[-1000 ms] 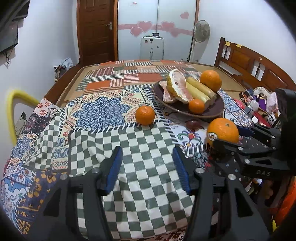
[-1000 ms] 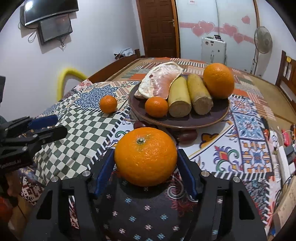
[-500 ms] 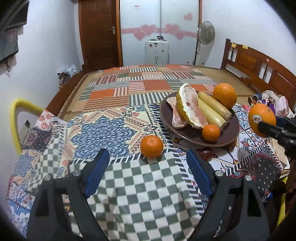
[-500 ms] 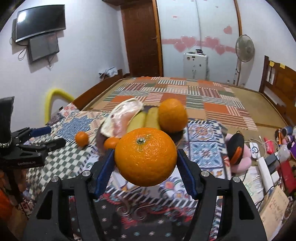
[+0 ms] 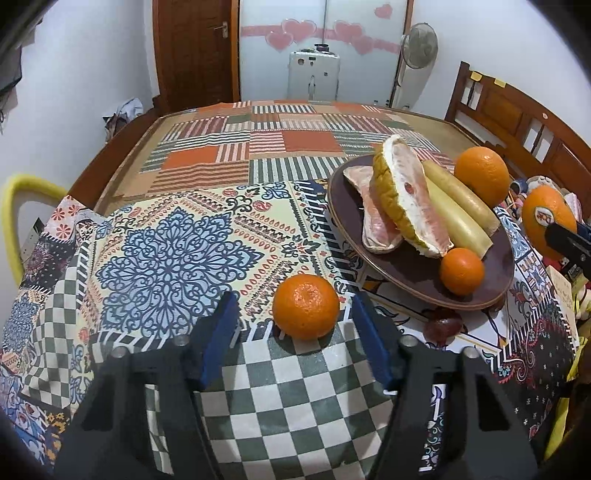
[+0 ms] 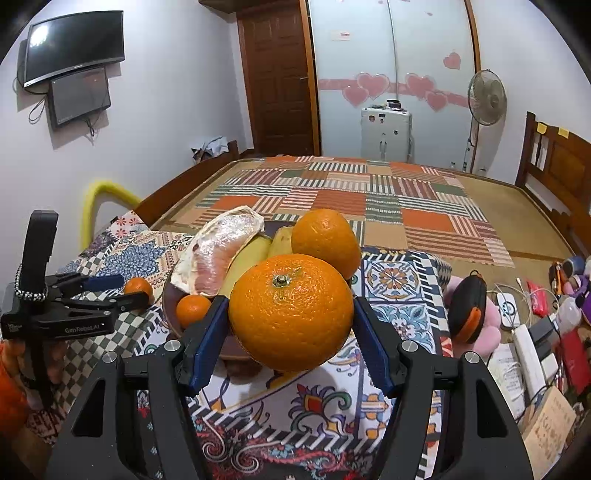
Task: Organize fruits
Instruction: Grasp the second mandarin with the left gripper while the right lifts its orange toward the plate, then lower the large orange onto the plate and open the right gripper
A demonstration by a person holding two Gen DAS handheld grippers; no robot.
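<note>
White lettering reading "GenRobot.AI" runs along the black side of the left gripper [image 6: 107,293], seen in the right wrist view. The large orange [image 5: 549,226] held at the right edge of the left wrist view carries a small round sticker, but its print is too small to read (only a red mark on a pale ground shows). A small label on the pale door [image 6: 345,35] behind the bed is likewise blurred beyond reading.
</note>
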